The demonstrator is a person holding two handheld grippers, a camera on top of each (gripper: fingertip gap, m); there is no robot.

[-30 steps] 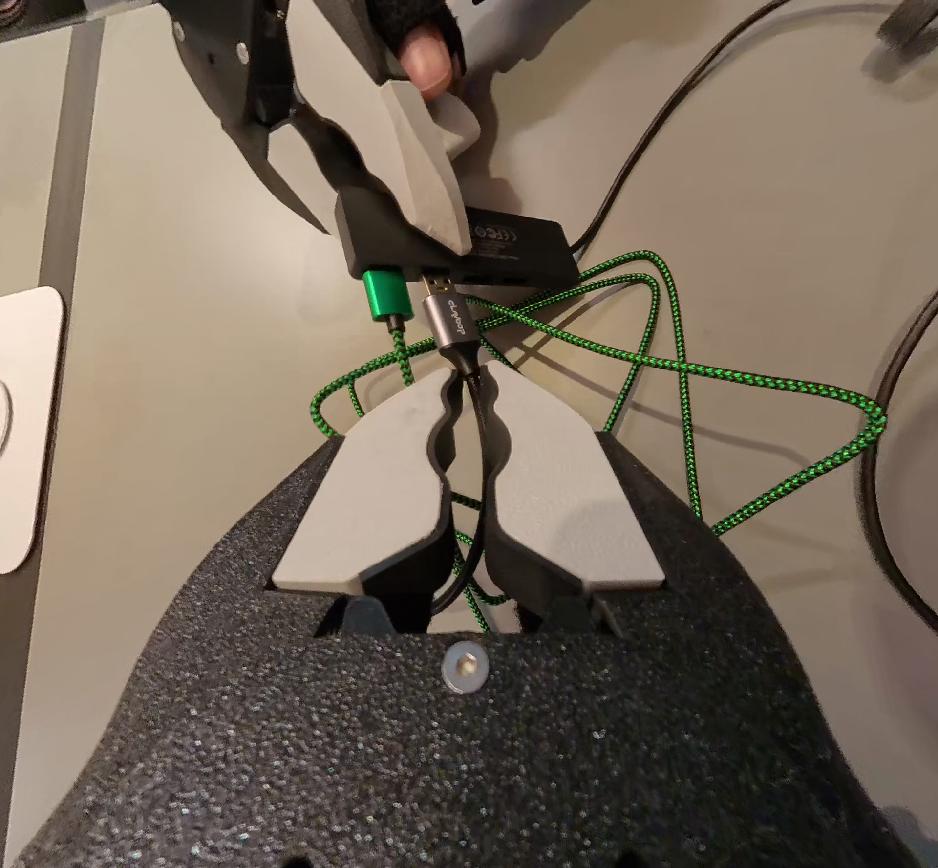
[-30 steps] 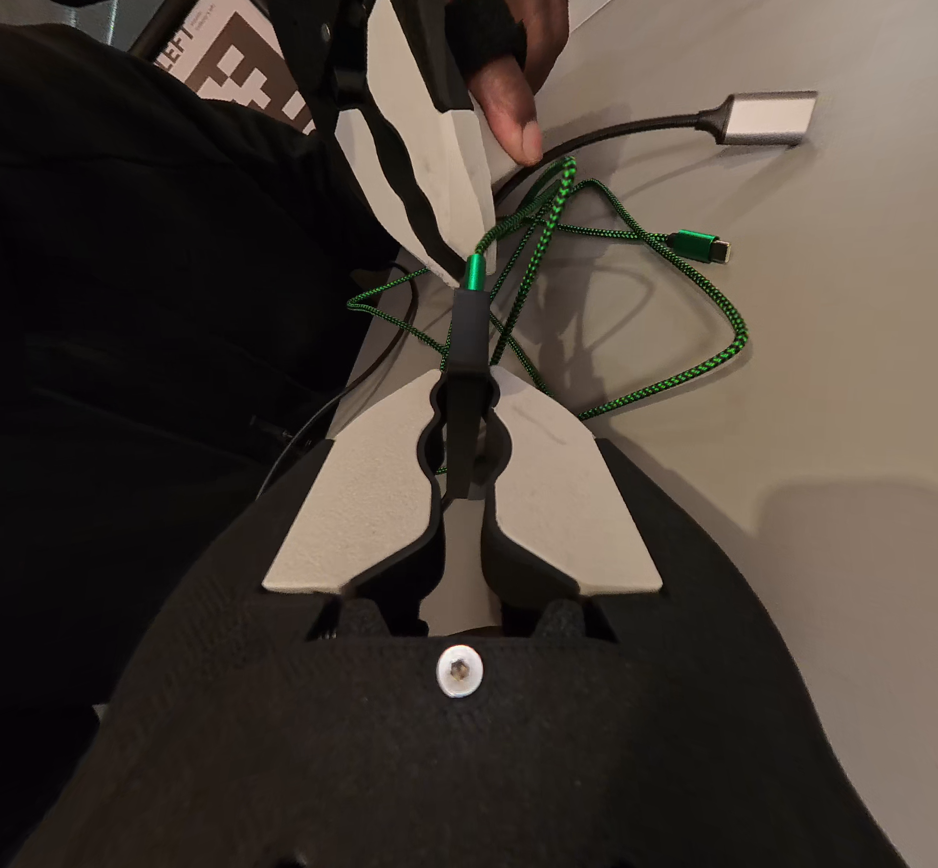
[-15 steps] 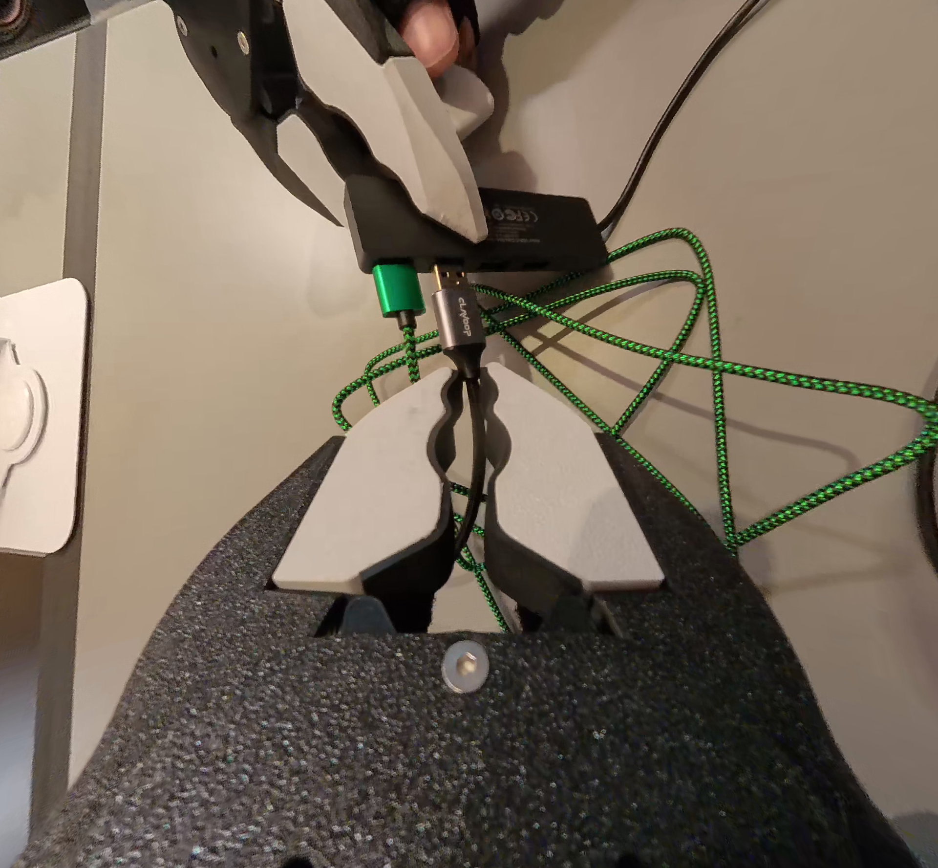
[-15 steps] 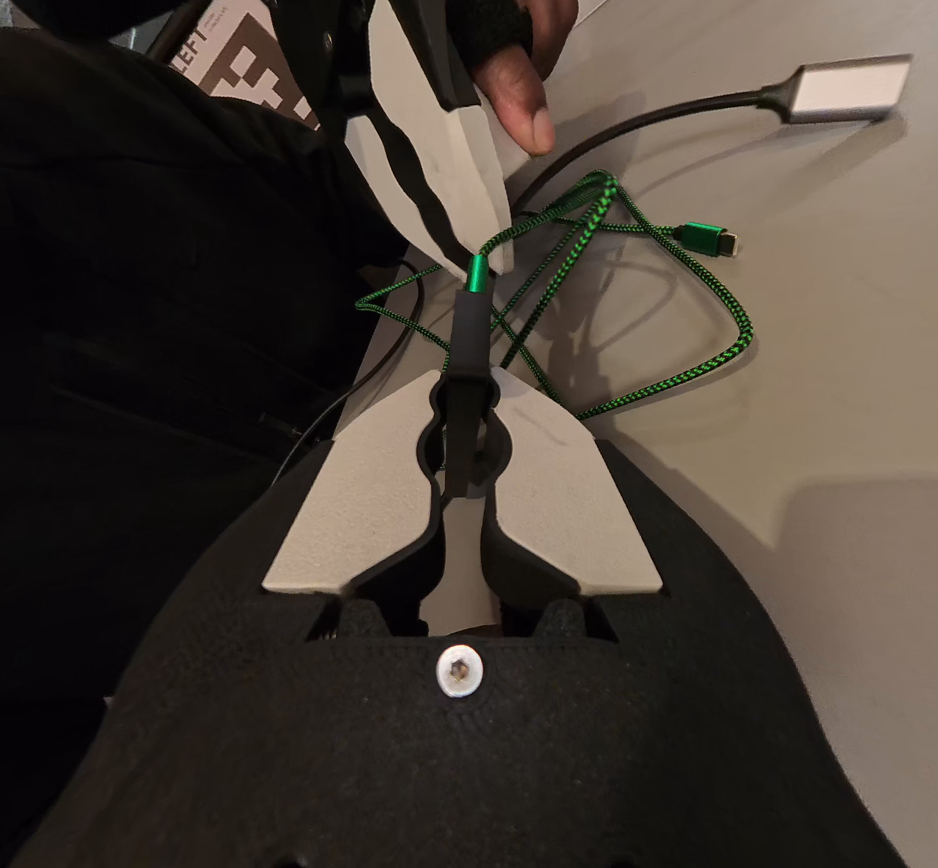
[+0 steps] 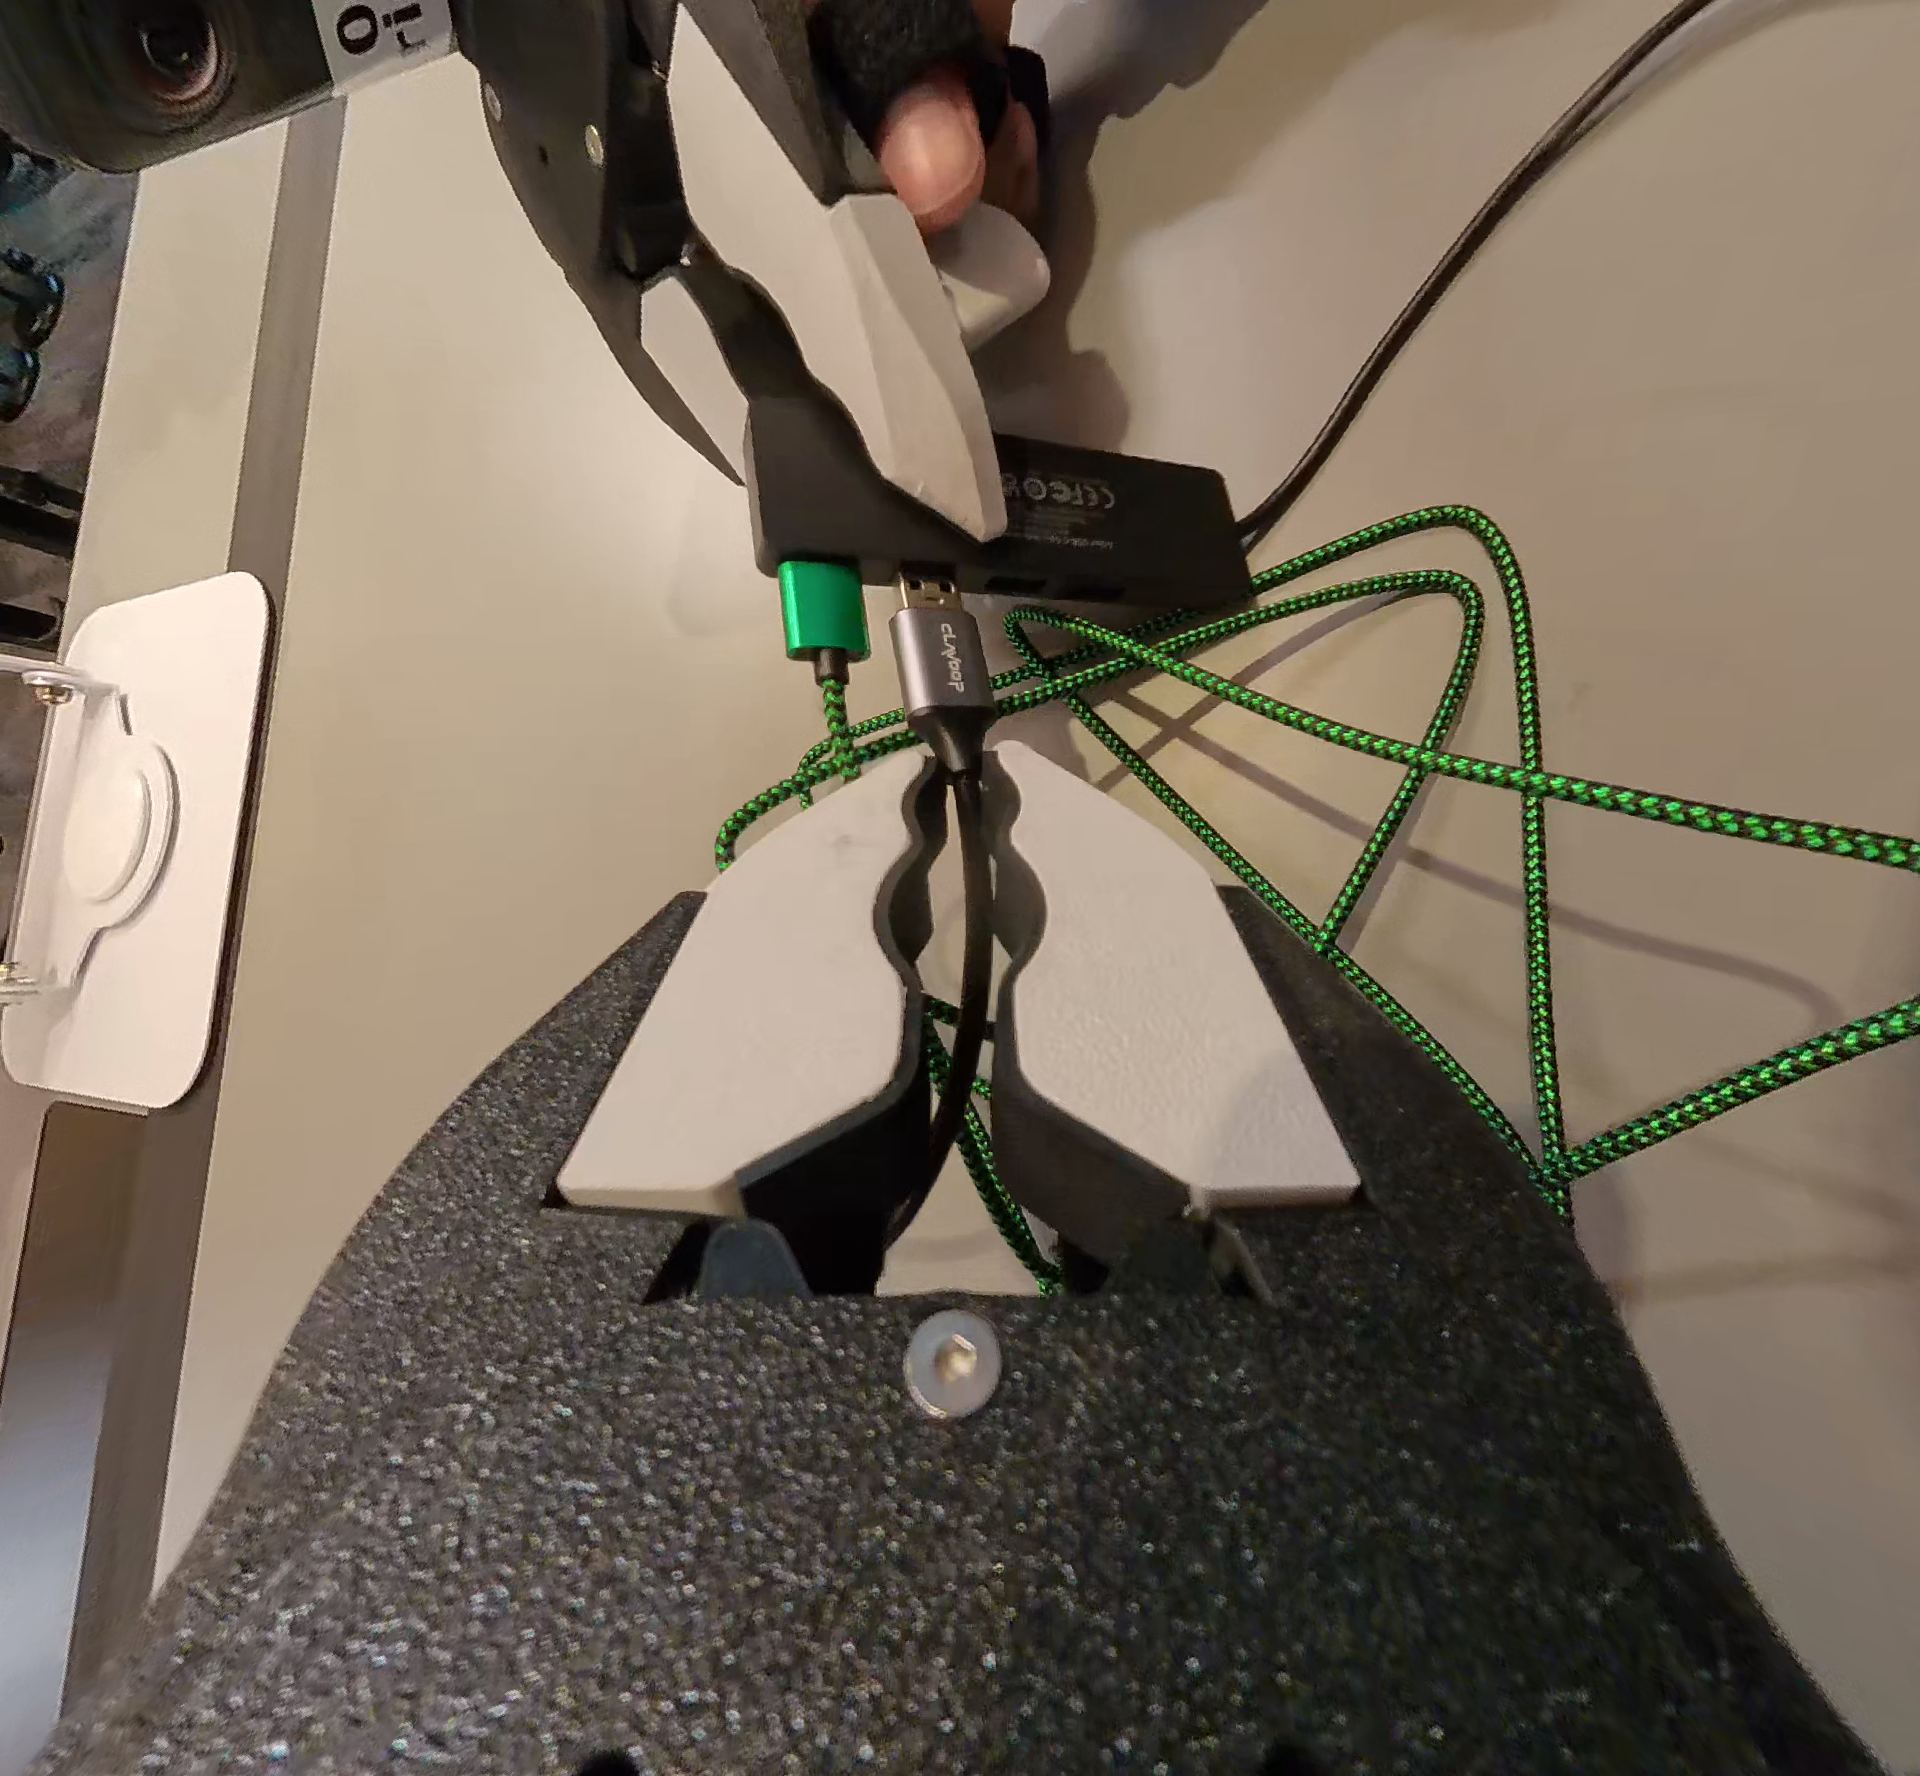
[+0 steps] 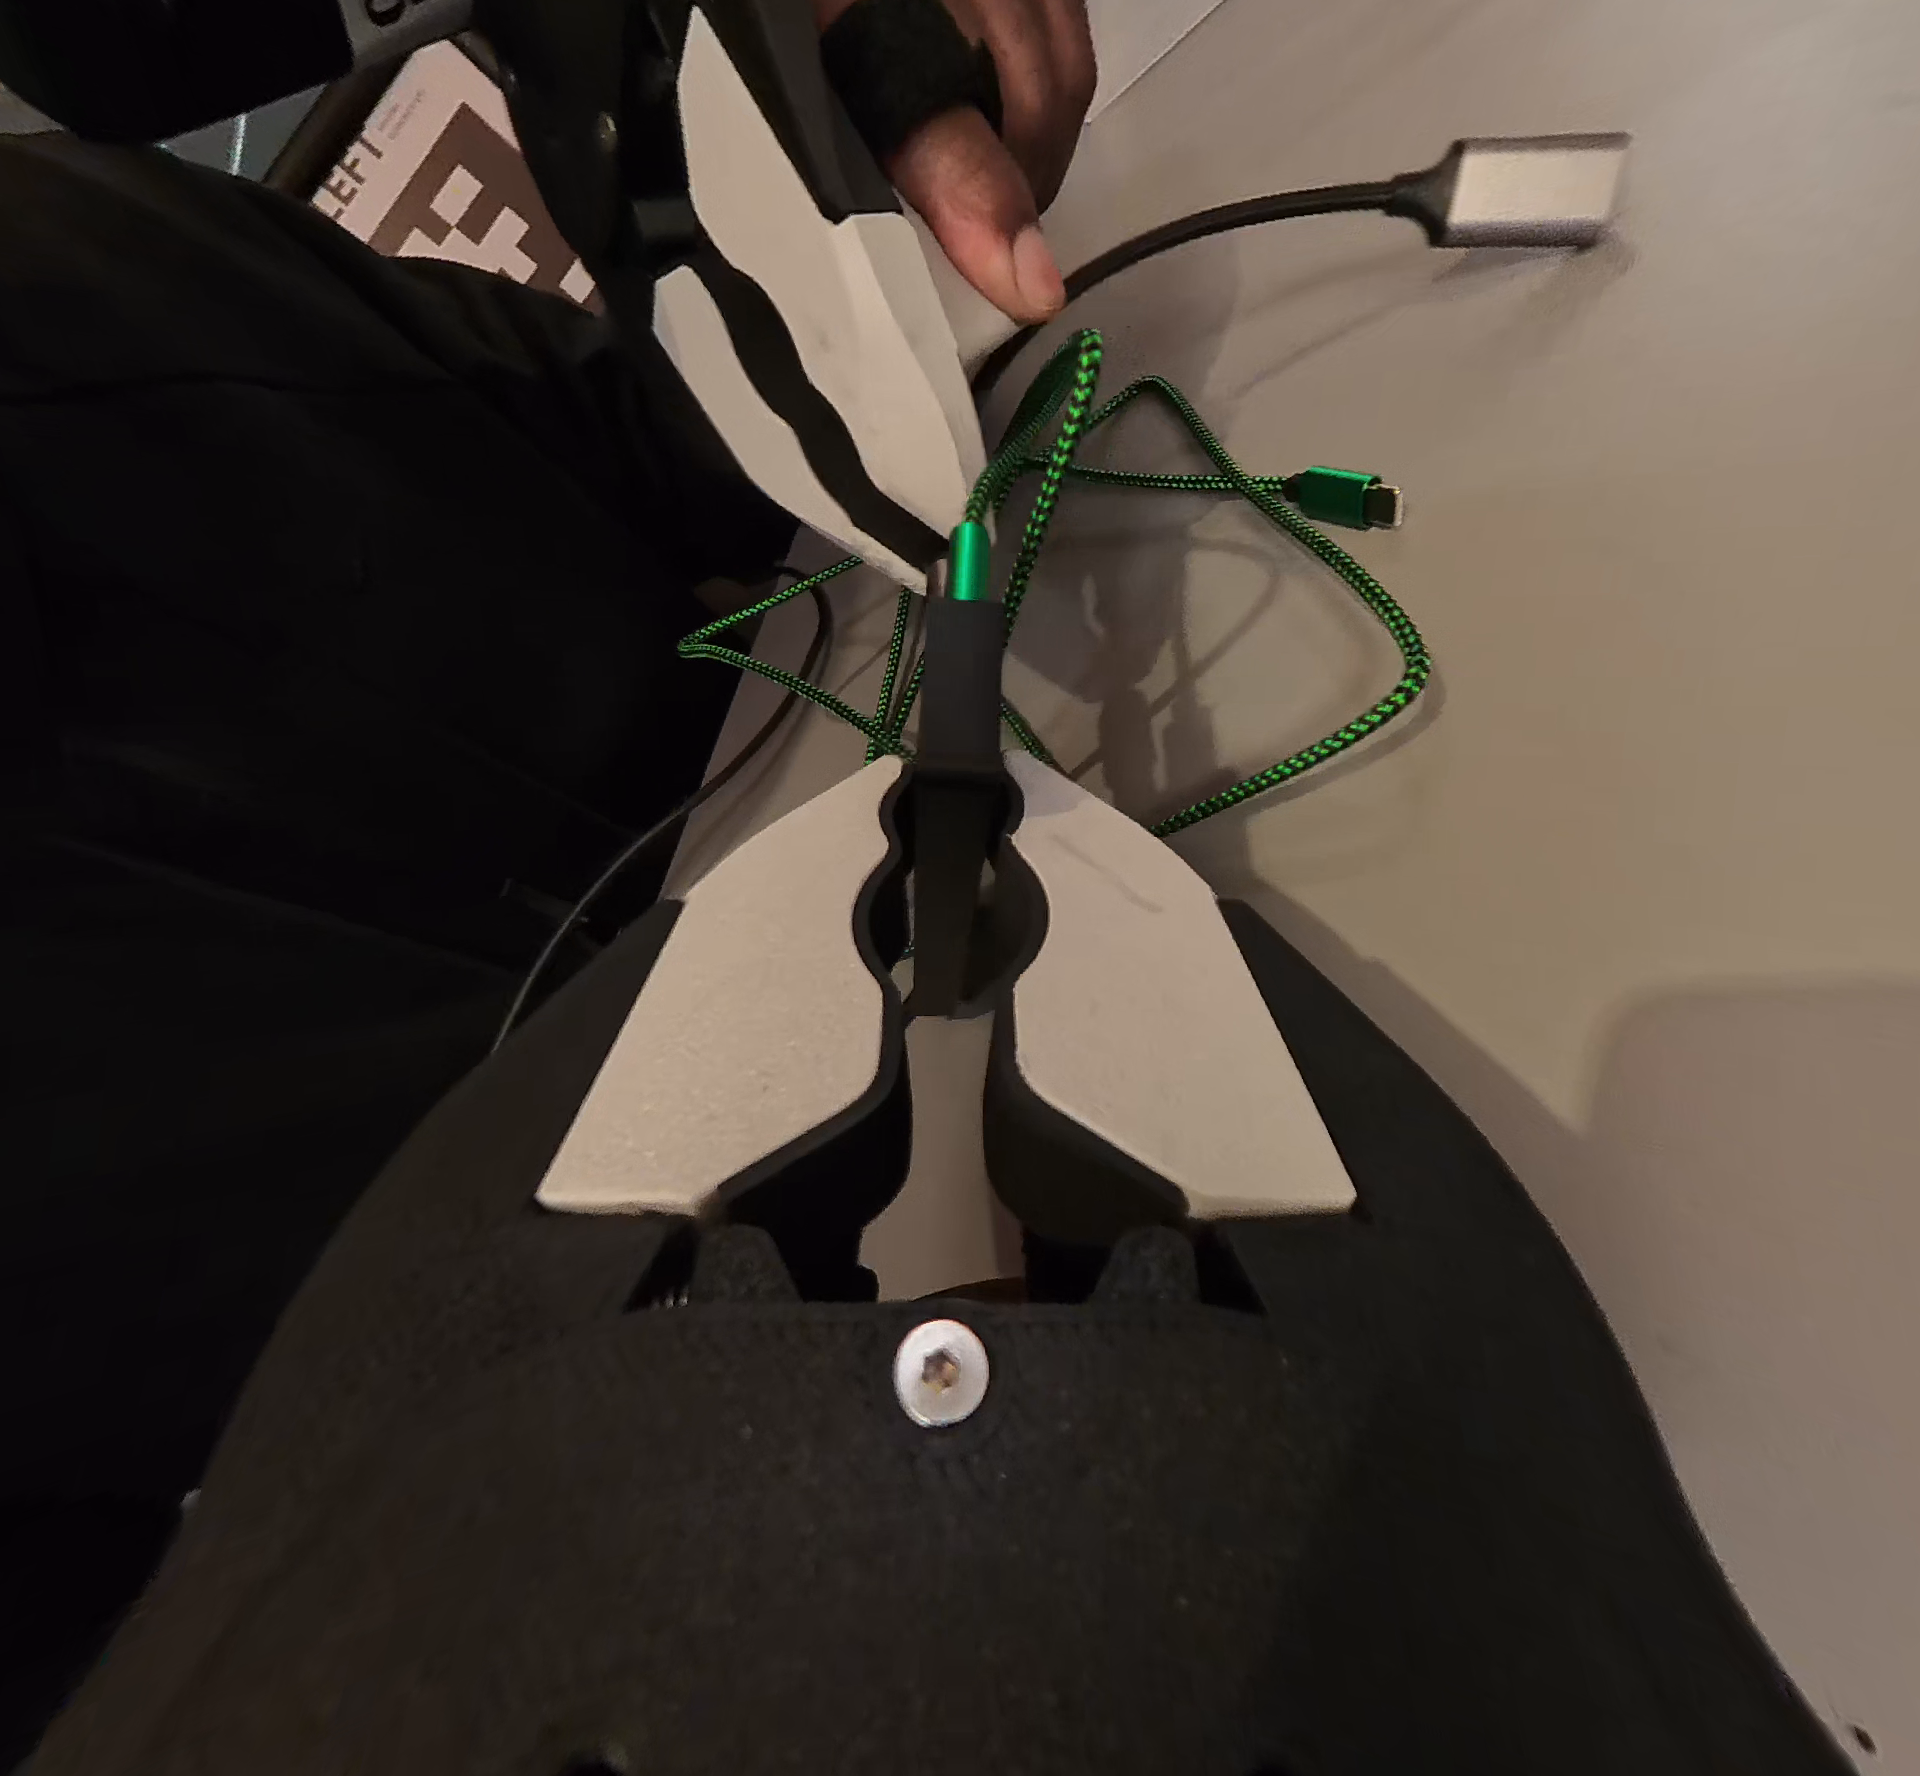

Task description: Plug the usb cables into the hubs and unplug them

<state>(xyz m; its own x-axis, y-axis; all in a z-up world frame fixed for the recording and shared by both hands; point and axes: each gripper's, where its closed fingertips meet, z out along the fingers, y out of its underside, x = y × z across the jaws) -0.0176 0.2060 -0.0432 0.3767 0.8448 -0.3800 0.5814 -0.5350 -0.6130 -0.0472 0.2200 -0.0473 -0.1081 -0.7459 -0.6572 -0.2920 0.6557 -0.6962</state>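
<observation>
In the left wrist view my left gripper [image 5: 961, 760] is shut on the black cable just behind its grey USB plug [image 5: 940, 666]. The plug's metal tip sits at a port of the black hub [image 5: 1101, 521], with metal still showing. A green USB plug [image 5: 821, 609] is seated in the port beside it. My right gripper [image 5: 862, 490] is shut on the hub's left end. In the right wrist view my right gripper [image 6: 956, 770] holds the hub [image 6: 961, 687] edge-on, with the green plug [image 6: 971, 568] and the left gripper [image 6: 914, 573] beyond it.
The green braided cable [image 5: 1455, 770] lies in loose loops on the beige table, and its free green end [image 6: 1340, 495] rests flat. A silver adapter on a black lead [image 6: 1527, 188] lies farther off. A white plate [image 5: 135, 843] sits at the table's left edge. The hub's black lead [image 5: 1455, 220] runs away.
Both grippers have shifted together over the table, holding the hub and the cable. The grey plug stays at the port mouth with little visible change in depth.
</observation>
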